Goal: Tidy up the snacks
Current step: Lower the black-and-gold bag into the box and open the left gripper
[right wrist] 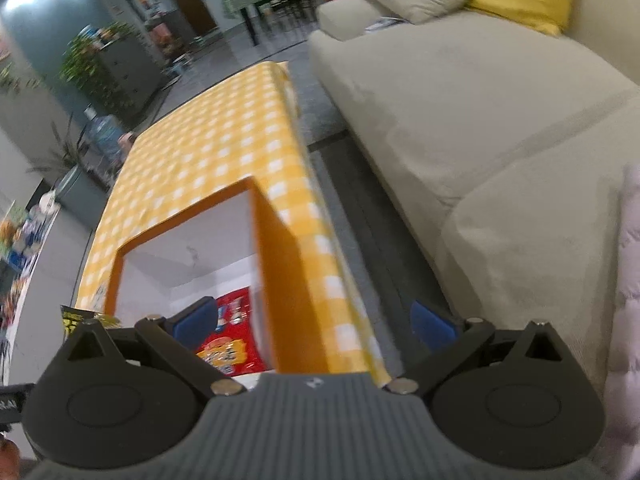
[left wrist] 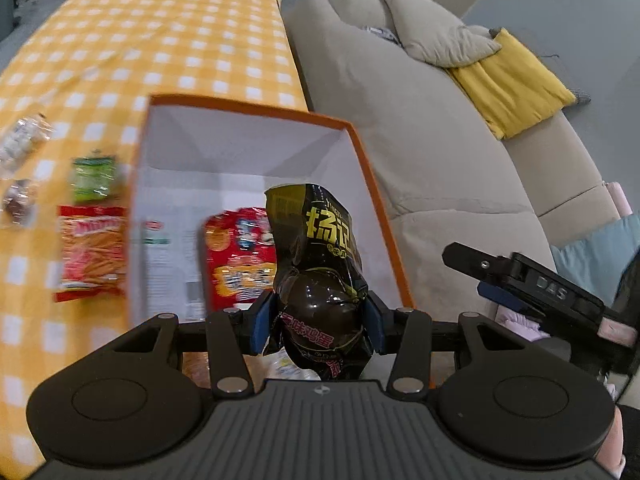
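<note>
Here the left gripper (left wrist: 318,320) has its fingers clamped on a dark egg packet (left wrist: 320,276), pinching only the bulging lower end while the crinkled top stands free above the open orange box (left wrist: 256,106). The box sits on the yellow-checked desk (left wrist: 160,40), with a red snack bag (left wrist: 240,256) already on its floor. The likeliest slip is the glossy packet sliding out of the blue pads (left wrist: 259,326) and landing outside the box's near wall. The right gripper (right wrist: 316,322), fingers wide apart and holding nothing, hangs over the box's right wall, close enough to knock it. More packets, a red one (left wrist: 93,254) and a green one (left wrist: 95,178), wait on the desk left of the box.
</note>
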The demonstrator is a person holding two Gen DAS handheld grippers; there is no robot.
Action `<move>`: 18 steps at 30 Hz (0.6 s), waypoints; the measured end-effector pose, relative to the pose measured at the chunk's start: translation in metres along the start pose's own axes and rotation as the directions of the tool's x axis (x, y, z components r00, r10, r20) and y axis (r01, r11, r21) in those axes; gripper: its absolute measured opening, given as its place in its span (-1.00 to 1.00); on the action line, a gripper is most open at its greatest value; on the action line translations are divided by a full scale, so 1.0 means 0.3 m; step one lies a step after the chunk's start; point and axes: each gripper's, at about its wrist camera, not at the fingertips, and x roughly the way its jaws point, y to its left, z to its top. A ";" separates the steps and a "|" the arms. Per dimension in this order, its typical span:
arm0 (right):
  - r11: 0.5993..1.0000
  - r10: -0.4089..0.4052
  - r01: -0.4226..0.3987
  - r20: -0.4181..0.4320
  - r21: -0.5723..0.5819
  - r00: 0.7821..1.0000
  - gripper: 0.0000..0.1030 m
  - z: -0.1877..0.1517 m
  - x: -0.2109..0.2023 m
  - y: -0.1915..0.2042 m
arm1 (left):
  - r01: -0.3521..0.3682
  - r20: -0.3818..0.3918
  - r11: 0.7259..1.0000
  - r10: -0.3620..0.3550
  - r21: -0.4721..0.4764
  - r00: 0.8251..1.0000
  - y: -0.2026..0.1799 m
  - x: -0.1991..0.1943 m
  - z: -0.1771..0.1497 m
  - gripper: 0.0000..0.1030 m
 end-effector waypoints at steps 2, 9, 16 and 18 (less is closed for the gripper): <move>0.999 0.006 -0.006 -0.001 0.033 1.000 0.94 -0.001 0.004 -0.035 | -0.021 -0.022 1.000 0.020 -0.016 1.000 -0.021 0.061 0.004 0.03; 0.990 0.001 0.002 -0.022 0.140 1.000 0.94 -0.004 0.046 -0.121 | -0.087 -0.092 0.996 0.089 0.022 0.992 -0.067 0.256 -0.014 0.03; 0.989 0.046 -0.041 -0.034 0.142 0.998 0.94 0.000 0.071 -0.120 | -0.172 -0.115 0.985 0.173 0.020 0.978 -0.071 0.380 0.013 0.04; 0.987 0.052 -0.045 -0.041 0.156 0.998 0.94 0.000 0.076 -0.119 | -0.176 -0.115 0.984 0.176 0.011 0.978 -0.072 0.389 0.019 0.06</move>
